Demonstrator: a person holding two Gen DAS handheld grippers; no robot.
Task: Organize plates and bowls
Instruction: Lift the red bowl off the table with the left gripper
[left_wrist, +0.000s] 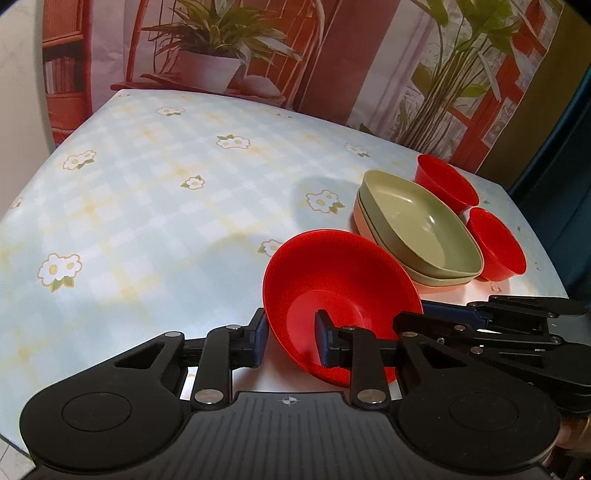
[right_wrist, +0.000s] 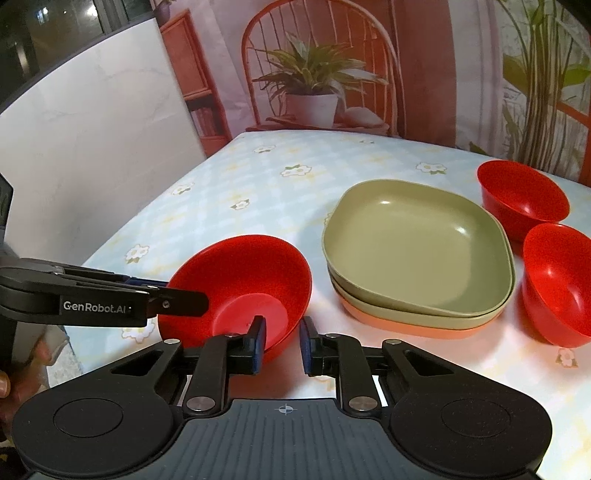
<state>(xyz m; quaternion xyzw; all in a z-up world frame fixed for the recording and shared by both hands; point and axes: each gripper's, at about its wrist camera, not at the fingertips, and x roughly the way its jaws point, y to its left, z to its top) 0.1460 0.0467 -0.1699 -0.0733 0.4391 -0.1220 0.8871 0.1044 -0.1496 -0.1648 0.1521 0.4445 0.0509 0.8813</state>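
A red bowl (left_wrist: 340, 291) sits tilted near the table's front edge; it also shows in the right wrist view (right_wrist: 240, 288). My left gripper (left_wrist: 290, 341) straddles its near rim, one finger inside, one outside, with a gap to the wall. My right gripper (right_wrist: 280, 343) straddles the bowl's other rim, jaws apart. A stack of green plates (right_wrist: 417, 247) on an orange one stands to the right, also in the left wrist view (left_wrist: 417, 229). Two more red bowls (right_wrist: 522, 195) (right_wrist: 557, 284) stand beyond the stack.
The table (left_wrist: 166, 206) has a pale checked cloth with flowers. A backdrop with printed plants and chair (right_wrist: 317, 74) hangs behind it. A white wall (right_wrist: 92, 147) runs along the left edge.
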